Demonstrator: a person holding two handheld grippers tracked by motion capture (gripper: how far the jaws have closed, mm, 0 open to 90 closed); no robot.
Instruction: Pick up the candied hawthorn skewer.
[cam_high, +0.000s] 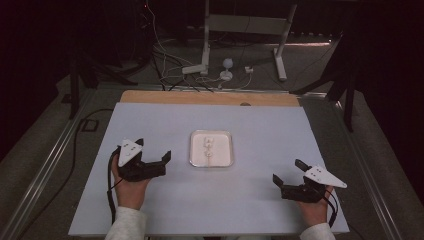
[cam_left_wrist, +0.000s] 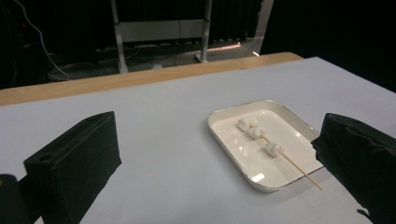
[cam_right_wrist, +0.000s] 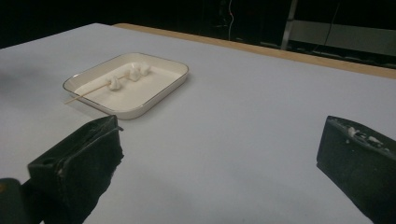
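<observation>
A white rectangular tray (cam_high: 227, 155) (cam_left_wrist: 224, 140) (cam_right_wrist: 159, 91) lies at the middle of the pale table. In it rests a thin wooden skewer (cam_left_wrist: 299, 169) (cam_right_wrist: 86, 94) threaded with three white marshmallows (cam_high: 208, 147) (cam_left_wrist: 257, 133) (cam_right_wrist: 133, 73); its bare end reaches over the tray's near rim. My left gripper (cam_high: 154, 151) (cam_left_wrist: 219, 161) rests on the table to the left of the tray, jaws wide apart and empty. My right gripper (cam_high: 288, 171) (cam_right_wrist: 224, 154) sits to the right and nearer the front edge, also open and empty. White crumbs cling to its right fingertip (cam_right_wrist: 362, 135).
A wooden strip (cam_high: 210, 98) edges the table's far side. Beyond it, on the floor, are white frame legs (cam_high: 205, 45), cables and a small white lamp-like object (cam_high: 227, 69). Dark stands flank the table at both sides.
</observation>
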